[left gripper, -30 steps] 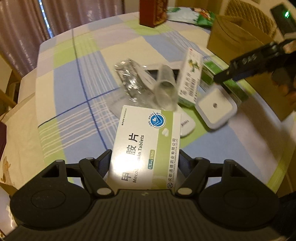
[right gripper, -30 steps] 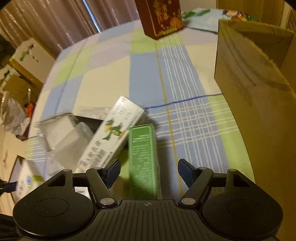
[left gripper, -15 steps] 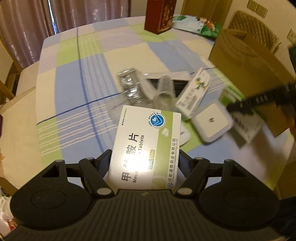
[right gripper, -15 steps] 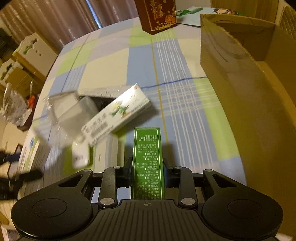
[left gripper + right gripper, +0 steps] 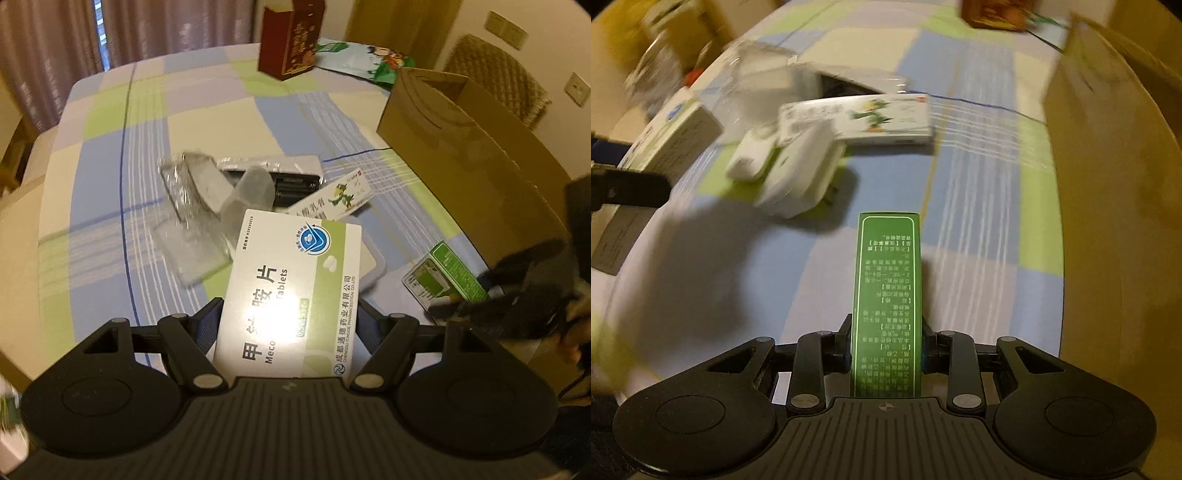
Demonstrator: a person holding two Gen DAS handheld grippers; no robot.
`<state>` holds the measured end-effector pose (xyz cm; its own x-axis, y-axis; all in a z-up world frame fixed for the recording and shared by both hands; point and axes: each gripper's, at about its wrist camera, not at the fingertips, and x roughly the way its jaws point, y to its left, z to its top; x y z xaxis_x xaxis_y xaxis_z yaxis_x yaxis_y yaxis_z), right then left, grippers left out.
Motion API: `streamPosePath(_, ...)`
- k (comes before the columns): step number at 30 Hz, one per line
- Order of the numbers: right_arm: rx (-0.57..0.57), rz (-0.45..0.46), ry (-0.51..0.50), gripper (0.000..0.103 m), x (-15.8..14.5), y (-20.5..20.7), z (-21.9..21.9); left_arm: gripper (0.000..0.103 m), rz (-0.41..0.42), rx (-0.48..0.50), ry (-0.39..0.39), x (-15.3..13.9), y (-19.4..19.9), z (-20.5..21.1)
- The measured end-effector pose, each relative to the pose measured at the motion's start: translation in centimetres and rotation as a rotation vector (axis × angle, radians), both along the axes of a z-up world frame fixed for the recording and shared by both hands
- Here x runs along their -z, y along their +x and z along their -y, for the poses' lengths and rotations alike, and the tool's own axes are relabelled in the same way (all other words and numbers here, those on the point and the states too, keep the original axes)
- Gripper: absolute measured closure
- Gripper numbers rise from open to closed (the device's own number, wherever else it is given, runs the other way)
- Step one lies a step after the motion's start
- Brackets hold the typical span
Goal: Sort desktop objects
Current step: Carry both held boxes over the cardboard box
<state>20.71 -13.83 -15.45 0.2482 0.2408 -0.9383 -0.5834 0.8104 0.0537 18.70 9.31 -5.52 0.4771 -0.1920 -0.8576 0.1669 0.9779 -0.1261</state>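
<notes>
Right wrist: green box (image 5: 887, 306) clamped lengthwise in right tool (image 5: 886, 350) (off table).

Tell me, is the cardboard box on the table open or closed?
Open. The cardboard box shows its top rim and dark inside in the left wrist view.

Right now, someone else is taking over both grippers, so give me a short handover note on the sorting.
Left gripper: shut on the white tablet box, held above the table.
Right gripper: shut on the green box, beside the open cardboard box.
On the checked tablecloth: parrot carton, white adapter, clear plastic packaging.
Done: two boxes picked up.
Left: place both, probably in the cardboard box, then sort the rest.
</notes>
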Motion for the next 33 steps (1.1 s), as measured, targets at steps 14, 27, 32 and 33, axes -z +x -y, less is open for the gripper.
streamPosePath(14,-0.195,-0.06,0.038,0.073,-0.3,0.2,0.8,0.033,-0.029,-0.202,0.005,0.0,-2.9,2.5)
streamPosePath(27,0.017,-0.164,0.549,0.074,-8.6,4.2,8.2,0.033,0.012,-0.275,-0.017,-2.5,-2.3,4.3)
streamPosePath(32,0.138,-0.036,0.602,0.073,-12.4,5.4,13.7,0.033,0.078,-0.223,-0.043,-5.2,-0.2,7.1)
streamPosePath(33,0.163,-0.01,0.601,0.073,-13.1,5.6,14.9,0.033,0.092,-0.21,-0.053,-5.7,0.3,7.8)
